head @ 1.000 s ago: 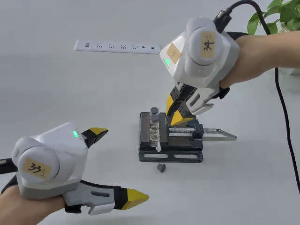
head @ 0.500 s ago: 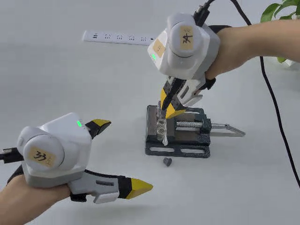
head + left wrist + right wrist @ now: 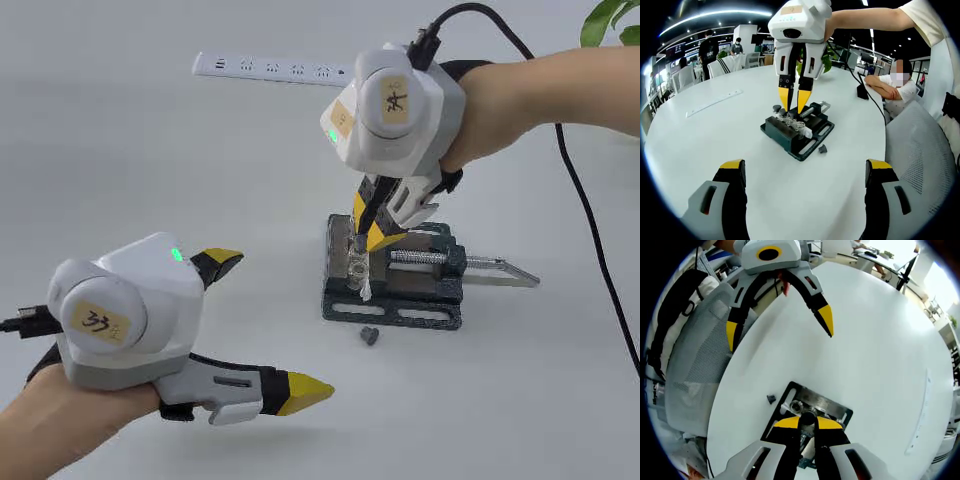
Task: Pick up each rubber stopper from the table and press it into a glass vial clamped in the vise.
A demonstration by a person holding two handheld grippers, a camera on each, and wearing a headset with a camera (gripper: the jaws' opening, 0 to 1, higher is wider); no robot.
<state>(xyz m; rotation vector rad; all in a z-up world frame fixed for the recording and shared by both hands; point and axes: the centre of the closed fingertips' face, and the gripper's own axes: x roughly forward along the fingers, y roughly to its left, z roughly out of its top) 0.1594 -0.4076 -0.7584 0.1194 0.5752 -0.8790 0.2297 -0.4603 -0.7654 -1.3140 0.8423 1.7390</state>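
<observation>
Dark grey rubber stopper (image 3: pixel 357 245) sits pinched between the yellow tips of the right gripper (image 3: pixel 363 242). Its jaws are closed on the stopper directly above the row of small clear glass vials (image 3: pixel 358 272), which are clamped in the black metal bench vise (image 3: pixel 410 312). A second loose stopper (image 3: pixel 369 337) lies on the white round table (image 3: pixel 150 150) at 7 o'clock from the vise, just beside its base. At 8 o'clock, well apart, the left gripper (image 3: pixel 275 323) hovers with jaws spread wide, holding nothing. A long white power strip (image 3: pixel 270 70) lies at 11 o'clock, beyond the vise.
</observation>
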